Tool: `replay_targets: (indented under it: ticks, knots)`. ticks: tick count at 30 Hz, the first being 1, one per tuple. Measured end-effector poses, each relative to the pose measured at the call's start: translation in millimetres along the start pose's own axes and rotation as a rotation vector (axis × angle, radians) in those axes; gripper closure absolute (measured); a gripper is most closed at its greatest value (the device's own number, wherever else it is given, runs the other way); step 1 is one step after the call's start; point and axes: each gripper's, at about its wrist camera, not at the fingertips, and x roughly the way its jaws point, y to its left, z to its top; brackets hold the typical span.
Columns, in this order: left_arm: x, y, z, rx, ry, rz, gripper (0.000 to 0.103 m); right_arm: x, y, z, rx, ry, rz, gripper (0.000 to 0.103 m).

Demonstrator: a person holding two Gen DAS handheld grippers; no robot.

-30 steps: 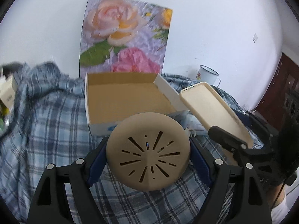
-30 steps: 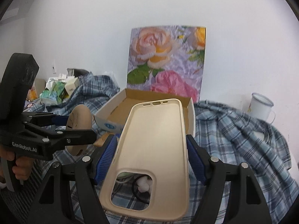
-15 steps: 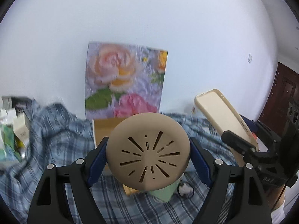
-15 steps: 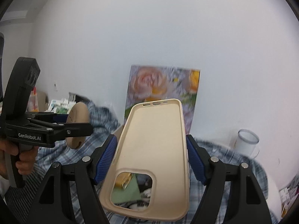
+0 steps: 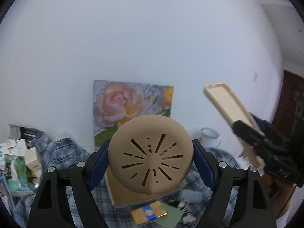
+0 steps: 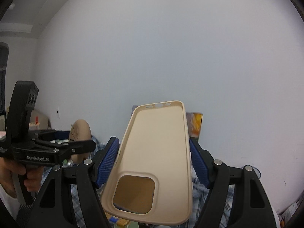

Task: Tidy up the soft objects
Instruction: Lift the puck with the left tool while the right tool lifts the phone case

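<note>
Both pairs of jaws were pinching something. Blue pads of the left gripper [image 5: 151, 159] pressed the tan slotted disc [image 5: 151, 154] from nine and three o'clock, its face filling the gap. Those of the right gripper [image 6: 153, 161] squeezed the long edges of the beige phone case [image 6: 153, 152], which stuck out toward twelve o'clock. Below, at six o'clock, lay the cardboard box [image 5: 121, 191] on checked cloth [image 5: 62, 152], beneath a flower picture [image 5: 131, 104] on the wall.
</note>
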Motion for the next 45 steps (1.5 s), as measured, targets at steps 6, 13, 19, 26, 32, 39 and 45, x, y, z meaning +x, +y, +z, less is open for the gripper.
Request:
replay_targets:
  ticks: [6,13,19,26,32,39,45]
  knots:
    - [-2,-6,18,0.005,-0.048,-0.022,0.019,8,-1,15,0.017,-0.049,0.023,0.031]
    - [17,-5,34,-0.003,-0.069,0.012,0.019,14,-3,16,0.044,-0.101,0.023,0.031]
    - [36,-5,42,0.010,-0.081,0.044,0.019,36,-11,-3,0.067,-0.059,0.029,0.031]
    - [68,10,31,0.003,-0.029,0.085,0.019,60,-17,-20,0.103,-0.003,0.026,0.031]
    - [87,21,25,-0.028,0.009,0.085,0.019,80,-21,-31,0.164,0.039,0.051,0.031]
    - [113,39,14,-0.051,0.077,0.100,0.019,99,-28,-36,0.184,0.094,0.037,0.031]
    - [132,49,4,-0.088,0.137,0.065,0.019,108,-33,-47,0.185,0.131,0.023,0.031]
